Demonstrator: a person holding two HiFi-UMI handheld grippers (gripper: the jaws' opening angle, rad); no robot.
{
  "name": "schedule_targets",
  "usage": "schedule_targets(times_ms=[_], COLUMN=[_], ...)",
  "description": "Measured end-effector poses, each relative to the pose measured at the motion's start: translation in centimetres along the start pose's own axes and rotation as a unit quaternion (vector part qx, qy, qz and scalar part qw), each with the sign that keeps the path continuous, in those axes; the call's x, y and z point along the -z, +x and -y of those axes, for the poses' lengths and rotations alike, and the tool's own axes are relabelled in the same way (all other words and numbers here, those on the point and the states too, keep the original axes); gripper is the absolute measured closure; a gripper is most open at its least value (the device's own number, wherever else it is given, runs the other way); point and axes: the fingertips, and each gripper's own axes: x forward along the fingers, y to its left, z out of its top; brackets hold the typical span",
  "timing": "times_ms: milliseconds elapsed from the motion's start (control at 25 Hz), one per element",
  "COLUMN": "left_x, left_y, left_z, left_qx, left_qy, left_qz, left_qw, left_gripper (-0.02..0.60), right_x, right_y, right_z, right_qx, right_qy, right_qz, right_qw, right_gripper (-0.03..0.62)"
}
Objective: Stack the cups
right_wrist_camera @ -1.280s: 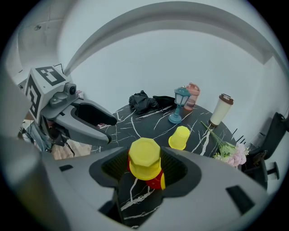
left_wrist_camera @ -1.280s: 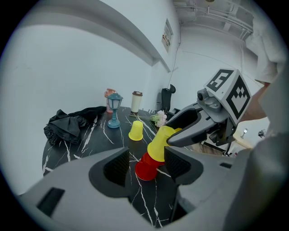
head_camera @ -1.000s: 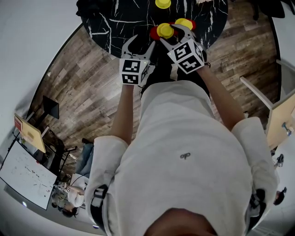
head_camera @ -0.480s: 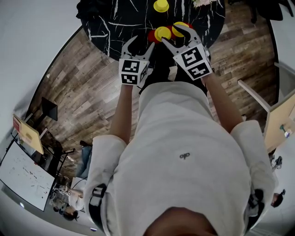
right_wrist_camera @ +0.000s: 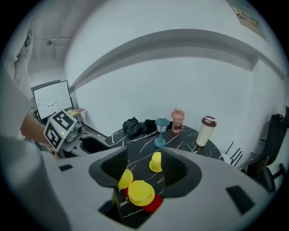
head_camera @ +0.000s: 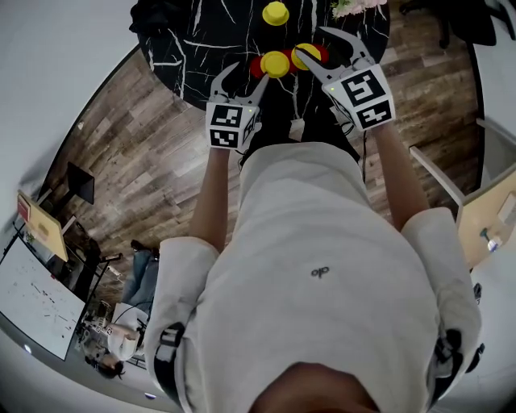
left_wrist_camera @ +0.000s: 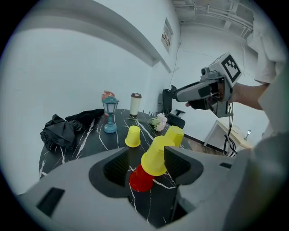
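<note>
head view: both grippers sit over the near edge of the black tabletop. the left gripper is released and empty, parked just near-left of the near yellow cup, which stands upside down on a red cup. the right gripper hangs over the second yellow cup. the lone yellow cup is farther back, unstacked.

left gripper view: jaws wide, the cups only show through the gap, none pinched. i'd guess it's low and close so it can steady the pile.

right gripper view: jaws have just been closing a touch but are well apart, with nothing between the pads and the cups down below. looks raised to clear the stacks.
</note>
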Motion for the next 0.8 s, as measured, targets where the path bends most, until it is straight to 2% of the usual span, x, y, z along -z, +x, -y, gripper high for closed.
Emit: schedule_targets(times_ms=[280,520,800], left_x=[-0.6,-1.1,-1.4], left_y=[-0.5,-0.9,-1.2], left_z=[0.4,0.7,1.5], left_qx=[-0.042,-0.084,-0.123], left_qy=[-0.023,-0.043,-0.071], left_qz=[-0.001,-0.002,-0.007], left_qw=[0.9989,0.9955,0.9898], left_gripper=[0.337,0.337,0.337], right_x=[0.6,2.2,3.8], right_y=[1.8,5.4,9.1], right_z=[4.1,5.1,5.4], right_qx=[-0.018,-0.067,-0.126], right_qy=[-0.028,-0.071,-0.121], right_qz=[-0.019,-0.05,-0.075], right_qw=[0.999,0.994,0.982], right_gripper=[0.361,0.361,0.361])
